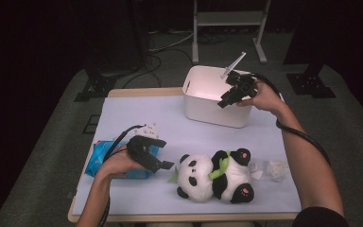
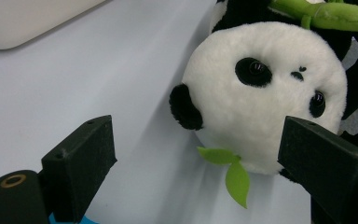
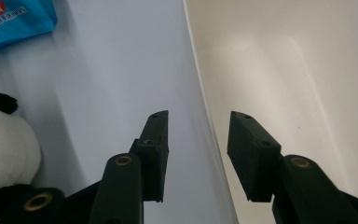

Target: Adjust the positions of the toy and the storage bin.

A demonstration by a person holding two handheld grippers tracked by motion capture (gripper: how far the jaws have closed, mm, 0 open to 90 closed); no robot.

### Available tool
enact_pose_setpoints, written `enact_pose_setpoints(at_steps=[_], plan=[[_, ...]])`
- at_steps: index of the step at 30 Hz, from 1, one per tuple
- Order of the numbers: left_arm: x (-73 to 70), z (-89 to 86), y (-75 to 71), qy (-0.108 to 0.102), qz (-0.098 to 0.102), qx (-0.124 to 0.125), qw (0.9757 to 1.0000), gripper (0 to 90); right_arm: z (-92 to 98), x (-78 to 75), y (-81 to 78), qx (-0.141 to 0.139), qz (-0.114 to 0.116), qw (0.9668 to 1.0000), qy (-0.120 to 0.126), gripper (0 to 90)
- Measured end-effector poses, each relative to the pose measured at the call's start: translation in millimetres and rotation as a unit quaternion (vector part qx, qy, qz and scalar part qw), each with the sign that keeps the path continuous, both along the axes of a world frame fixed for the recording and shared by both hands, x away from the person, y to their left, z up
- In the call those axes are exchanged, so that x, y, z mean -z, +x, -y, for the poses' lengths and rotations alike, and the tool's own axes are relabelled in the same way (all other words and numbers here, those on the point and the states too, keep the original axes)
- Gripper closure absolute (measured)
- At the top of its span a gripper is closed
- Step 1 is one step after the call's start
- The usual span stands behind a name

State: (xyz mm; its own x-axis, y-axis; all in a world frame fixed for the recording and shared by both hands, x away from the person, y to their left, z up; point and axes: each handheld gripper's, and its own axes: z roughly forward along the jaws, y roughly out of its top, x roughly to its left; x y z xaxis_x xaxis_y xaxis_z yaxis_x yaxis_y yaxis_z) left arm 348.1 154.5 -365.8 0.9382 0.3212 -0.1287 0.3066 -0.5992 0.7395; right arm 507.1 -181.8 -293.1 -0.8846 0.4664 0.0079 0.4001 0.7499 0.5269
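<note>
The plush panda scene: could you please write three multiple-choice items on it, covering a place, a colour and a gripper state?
1. Where does the plush panda lie?
A. inside the white bin
B. on the table in front of the white bin
C. on the floor

2. What colour is the flat packet under the left gripper?
A. blue
B. red
C. yellow

3. How does the right gripper stand?
A. shut on the panda
B. shut on the packet
C. open, holding nothing

Answers: 1 B, the high view shows it on the pale tabletop; 2 A, blue wrapper; 3 C, the right gripper view shows its jaws apart astride the bin's rim.
</note>
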Motion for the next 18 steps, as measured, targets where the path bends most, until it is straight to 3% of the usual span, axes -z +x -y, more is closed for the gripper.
enact_pose_setpoints(at_steps=[8,18], plan=[[-0.5,-1.1,1.2,-0.008,-0.003,0.002,1.0000,9.9,-5.8,7.3,3.7,0.000,-0.002,0.9999,-0.011,69.7],[-0.9,-1.7,1.1,-0.008,-0.005,0.001,1.0000,9.9,-11.5,13.6,8.6,0.007,-0.009,0.9997,-0.019,77.2]])
